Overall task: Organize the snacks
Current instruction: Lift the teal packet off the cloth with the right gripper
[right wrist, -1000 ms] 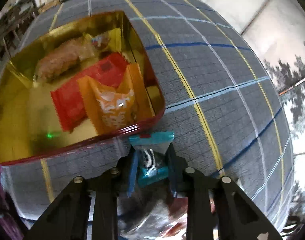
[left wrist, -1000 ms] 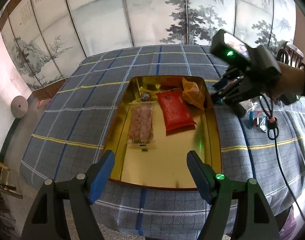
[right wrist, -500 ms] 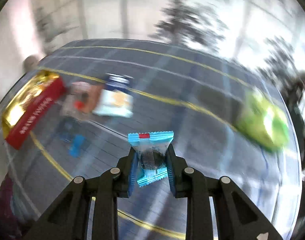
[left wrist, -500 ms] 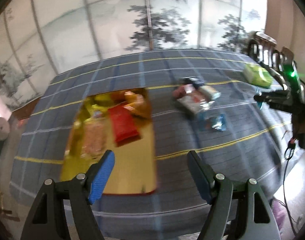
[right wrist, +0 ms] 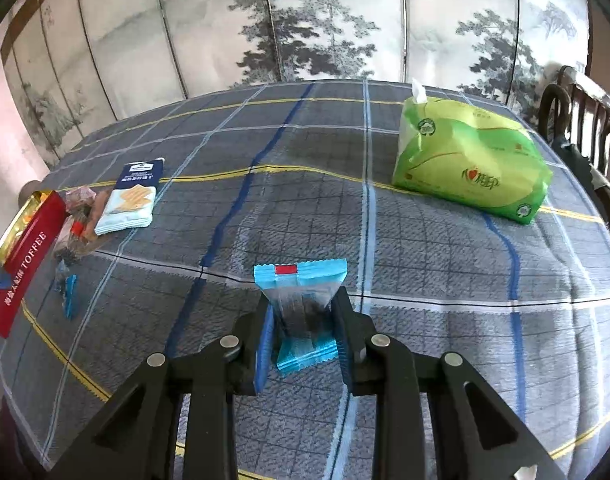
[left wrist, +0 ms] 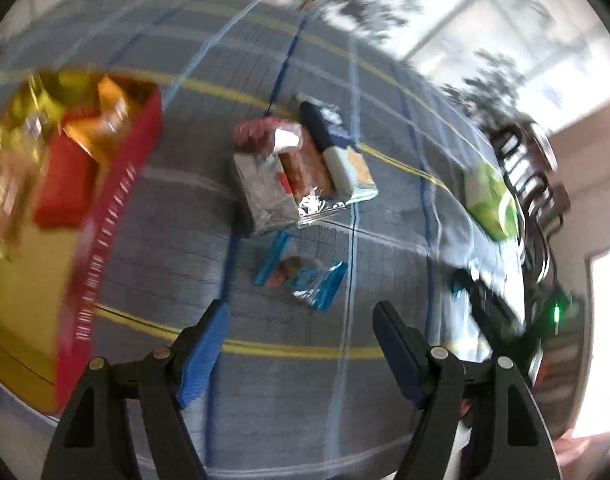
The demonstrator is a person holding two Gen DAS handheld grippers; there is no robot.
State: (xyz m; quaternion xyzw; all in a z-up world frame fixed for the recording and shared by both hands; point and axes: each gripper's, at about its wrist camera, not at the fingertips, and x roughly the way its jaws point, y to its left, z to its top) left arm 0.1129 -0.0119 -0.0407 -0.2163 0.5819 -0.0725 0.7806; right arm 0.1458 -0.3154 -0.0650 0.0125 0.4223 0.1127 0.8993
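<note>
at the far left the red toffee tin (right wrist: 23, 264) is cut off by the frame edge in both views; in the left wrist view it is smeared by motion blur, and the orange packet (left wrist: 105, 124) and red packet (left wrist: 63, 184) inside it are only colour patches. one tin, with at least two packets in it that can be told apart.

just right of the tin on the counter (right wrist: 305, 184) lies a loose pile of snacks (left wrist: 289, 168): a pale blue cracker pack (right wrist: 131, 196) on its right side, a reddish wrapper and a clear foil one overlapping, their exact number hard to make out. nearer the cameras, two small blue wrapped sweets (left wrist: 305, 276) lie together, apart from the pile.

the left gripper (left wrist: 301, 348) hangs above the plaid cloth with its blue-padded fingers spread wide, nothing between them.

the right gripper (right wrist: 303, 336) pinches one blue wrapped snack (right wrist: 301, 304) upright between its fingers, held above the middle of the counter, well apart from the tin.

far right sits one green tissue pack (right wrist: 471, 164); beyond it, dark chair backs (right wrist: 585, 120) are cut off at the edge.
</note>
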